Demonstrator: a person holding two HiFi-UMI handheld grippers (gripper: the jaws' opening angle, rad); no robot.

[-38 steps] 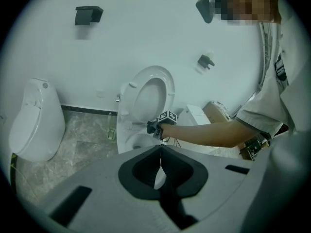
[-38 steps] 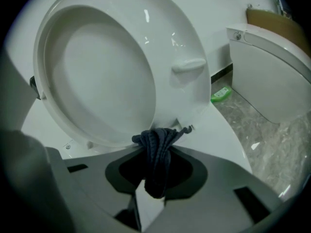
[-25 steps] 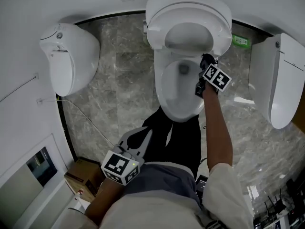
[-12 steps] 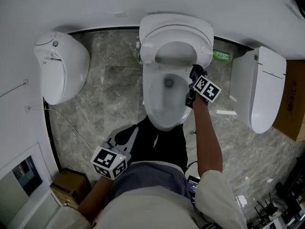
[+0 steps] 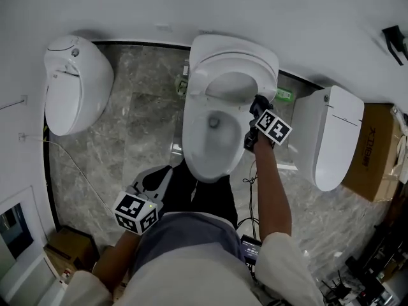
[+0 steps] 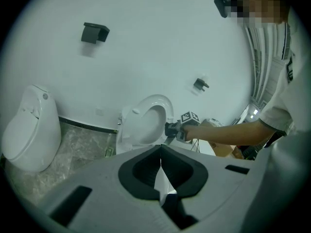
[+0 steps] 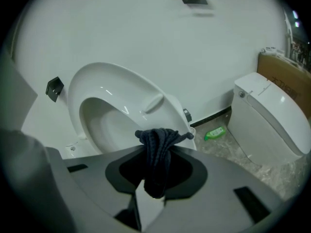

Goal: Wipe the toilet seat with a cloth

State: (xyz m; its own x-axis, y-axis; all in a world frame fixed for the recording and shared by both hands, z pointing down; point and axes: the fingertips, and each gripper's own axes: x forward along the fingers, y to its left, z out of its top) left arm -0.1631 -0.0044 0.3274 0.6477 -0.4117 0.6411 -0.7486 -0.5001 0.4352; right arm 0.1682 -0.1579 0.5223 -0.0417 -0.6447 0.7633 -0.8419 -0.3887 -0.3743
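A white toilet stands in the middle of the floor with its seat raised against the wall. My right gripper is at the seat's right edge, near the hinge. It is shut on a bunched dark cloth, which lies in front of the raised seat's lower right part; I cannot tell whether it touches. My left gripper hangs low near the person's waist, shut with nothing in it. The left gripper view shows those shut jaws, with the seat and the right gripper beyond them.
A second white fixture stands at the left and another toilet at the right, next to a cardboard box. A green bottle lies on the marble floor by the wall. A cable runs across the floor at the left.
The head view has swung, so everything sits further left in frame. My right gripper stays at the raised seat's right edge with the cloth. The left gripper stays low and shut.
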